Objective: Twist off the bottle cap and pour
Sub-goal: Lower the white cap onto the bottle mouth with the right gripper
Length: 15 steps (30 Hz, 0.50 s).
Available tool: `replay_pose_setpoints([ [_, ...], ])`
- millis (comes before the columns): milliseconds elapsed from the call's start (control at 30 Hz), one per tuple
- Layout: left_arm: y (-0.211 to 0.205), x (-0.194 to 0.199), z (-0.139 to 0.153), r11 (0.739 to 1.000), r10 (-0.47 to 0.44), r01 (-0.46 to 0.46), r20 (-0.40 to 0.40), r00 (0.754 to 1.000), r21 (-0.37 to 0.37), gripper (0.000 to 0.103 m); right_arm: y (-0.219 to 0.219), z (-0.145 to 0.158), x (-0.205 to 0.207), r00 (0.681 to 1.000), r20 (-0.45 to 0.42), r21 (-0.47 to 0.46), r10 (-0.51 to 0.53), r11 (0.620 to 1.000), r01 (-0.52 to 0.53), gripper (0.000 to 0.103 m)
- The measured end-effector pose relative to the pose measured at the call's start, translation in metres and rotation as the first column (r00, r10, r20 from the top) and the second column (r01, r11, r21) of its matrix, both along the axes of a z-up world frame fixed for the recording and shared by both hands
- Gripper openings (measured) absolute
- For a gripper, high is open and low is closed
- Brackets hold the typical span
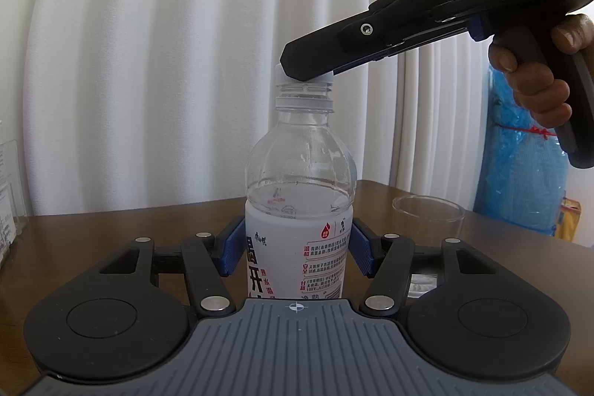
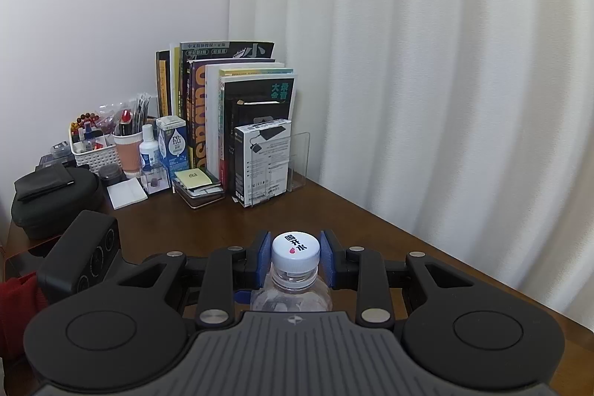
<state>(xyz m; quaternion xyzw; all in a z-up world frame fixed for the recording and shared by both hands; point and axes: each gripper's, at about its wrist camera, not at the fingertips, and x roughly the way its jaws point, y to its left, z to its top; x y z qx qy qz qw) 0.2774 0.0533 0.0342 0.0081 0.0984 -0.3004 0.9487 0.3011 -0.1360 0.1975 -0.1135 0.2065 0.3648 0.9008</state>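
- The water bottle (image 1: 299, 221) stands upright on the brown wooden table (image 1: 111, 229), near the middle of the left wrist view; it has a white label with red and black print, and clear water fills about its lower half.
- The white cap (image 2: 296, 252) is on the neck of the bottle, with black characters and a small red drop printed on top.
- The left gripper (image 1: 296, 253) is closed on the body of the bottle; its blue pads (image 1: 231, 253) press on the label from the 9 o'clock and 3 o'clock sides.
- The right gripper (image 2: 296, 255) is closed on the cap; its blue pads (image 2: 264, 253) touch the ribbed edge of the cap from both sides.
- In the left wrist view the right gripper comes down to the cap from 2 o'clock, and a hand (image 1: 534, 77) holds its black handle.
- An empty clear glass (image 1: 427, 221) stands on the table at 3 o'clock from the bottle, just beside it but apart.
- A white curtain (image 1: 185, 43) hangs behind the table.
- In the right wrist view, at 11 o'clock from the cap and well apart, a row of books (image 2: 230, 106) stands in the corner.
- Left of the books there is a white basket (image 2: 94, 151) with small things, and a black case (image 2: 55, 199) lies at 9 o'clock.
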Motion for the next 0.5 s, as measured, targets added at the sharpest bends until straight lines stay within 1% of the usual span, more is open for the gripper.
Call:
replay_pose_setpoints([
  [500, 0.001, 0.0019, 0.0005, 1.0, -0.001, 0.001, -0.005, 1.0, -0.003, 0.059, -0.0014, -0.003, 0.0005, 1.0, 0.001, 0.01, 0.001, 1.0, -0.001, 0.032],
])
